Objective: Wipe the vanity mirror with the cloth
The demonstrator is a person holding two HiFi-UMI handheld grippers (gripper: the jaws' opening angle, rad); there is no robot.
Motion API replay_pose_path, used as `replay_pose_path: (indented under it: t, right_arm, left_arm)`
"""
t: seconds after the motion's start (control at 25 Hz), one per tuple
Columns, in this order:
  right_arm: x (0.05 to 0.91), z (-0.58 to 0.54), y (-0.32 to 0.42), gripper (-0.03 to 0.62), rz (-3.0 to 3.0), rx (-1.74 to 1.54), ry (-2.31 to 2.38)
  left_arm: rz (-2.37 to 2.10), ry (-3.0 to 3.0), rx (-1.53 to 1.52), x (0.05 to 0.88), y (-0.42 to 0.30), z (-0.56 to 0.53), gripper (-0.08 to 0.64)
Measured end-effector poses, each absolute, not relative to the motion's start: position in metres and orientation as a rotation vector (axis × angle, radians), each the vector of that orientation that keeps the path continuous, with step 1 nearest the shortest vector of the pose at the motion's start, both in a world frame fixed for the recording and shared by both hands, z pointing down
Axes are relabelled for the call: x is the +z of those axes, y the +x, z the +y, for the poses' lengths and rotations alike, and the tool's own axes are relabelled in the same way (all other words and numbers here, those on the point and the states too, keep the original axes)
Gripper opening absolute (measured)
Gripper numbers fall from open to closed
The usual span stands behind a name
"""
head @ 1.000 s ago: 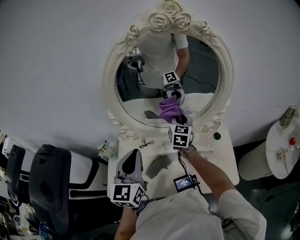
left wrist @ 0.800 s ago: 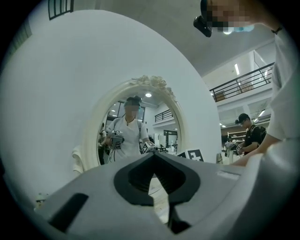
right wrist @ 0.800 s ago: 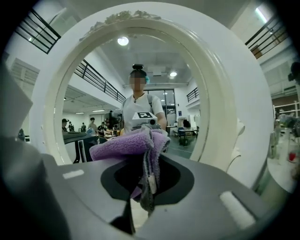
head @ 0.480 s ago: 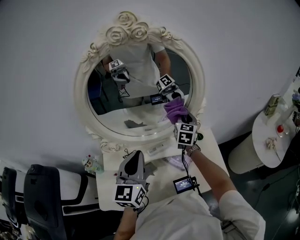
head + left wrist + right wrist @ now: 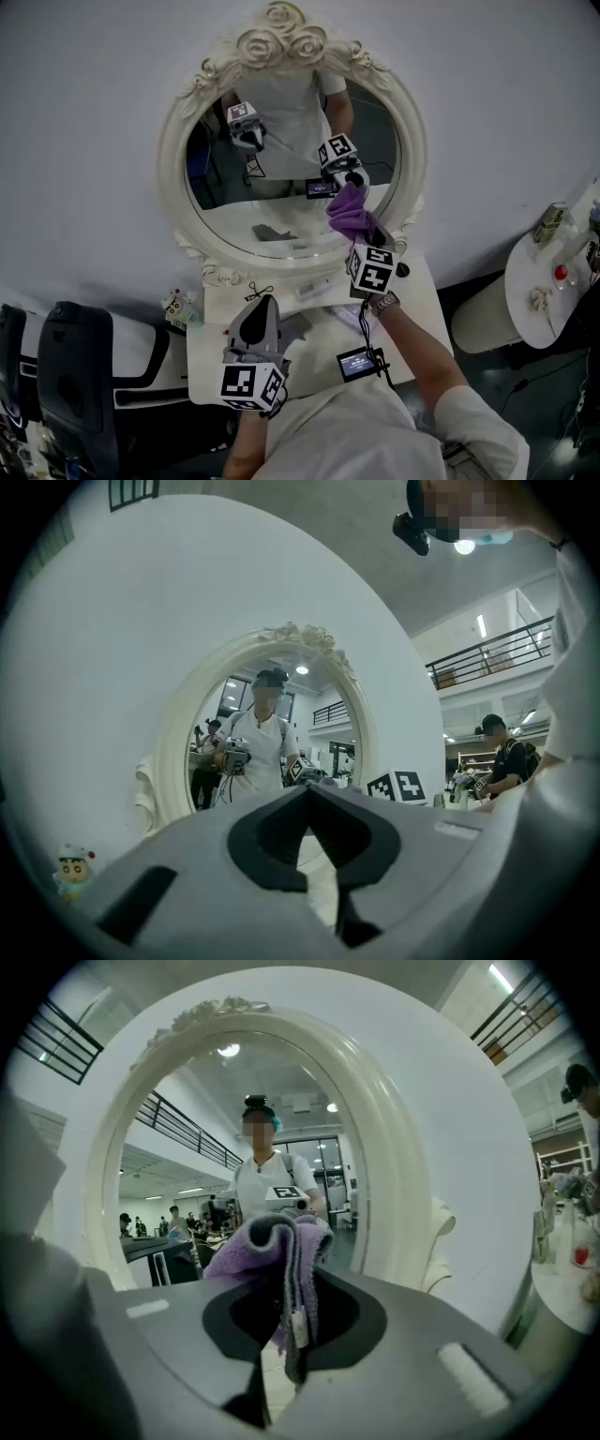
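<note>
Overhead first: from the head view I see the right gripper (image 5: 367,231) raised to the lower right part of the vanity mirror (image 5: 281,202), with the purple cloth (image 5: 352,212) bunched at its tip and seemingly against the glass, right where it meets its own reflection. My left gripper (image 5: 262,305) hangs low over the white table (image 5: 420,314), well apart from the mirror, and a small figurine (image 5: 174,304) stands at the table's left edge.

Next, the left gripper view: its jaws are closed tip to tip with nothing between them, pointing at the mirror from a distance.

Lastly, the right gripper view: the jaws are clamped together on the cloth, which folds up over the tips, a small tag dangling below. The mirror's white frame fills most of the view behind it.
</note>
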State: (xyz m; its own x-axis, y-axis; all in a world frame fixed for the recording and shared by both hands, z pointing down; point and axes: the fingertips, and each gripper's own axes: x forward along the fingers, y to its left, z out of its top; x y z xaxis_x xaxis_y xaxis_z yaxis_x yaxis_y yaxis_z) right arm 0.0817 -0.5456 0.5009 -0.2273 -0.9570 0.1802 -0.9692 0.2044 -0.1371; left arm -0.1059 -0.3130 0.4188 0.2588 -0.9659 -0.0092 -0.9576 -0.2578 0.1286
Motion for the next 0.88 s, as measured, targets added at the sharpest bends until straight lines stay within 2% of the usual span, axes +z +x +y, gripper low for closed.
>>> replay_pose_path:
  t: [0.2,0.52,0.88]
  right_arm:
    - [0.503,-0.522,0.002,0.054,-2.498,0.246,1.742]
    - [0.547,-0.498,-0.117,0.054,-2.576,0.368,1.455]
    - [0.568,-0.503,-0.171,0.054,-2.583,0.387,1.492]
  left_arm:
    - [-1.938,2.343,-0.136,0.422,-0.136,-0.296,0.000]
    - [-2.155,2.152,-0.087,0.428,-0.202,-0.256,0.000]
    - [-2.240,1.959,-0.006,0.456,-0.244,-0.223,0.000]
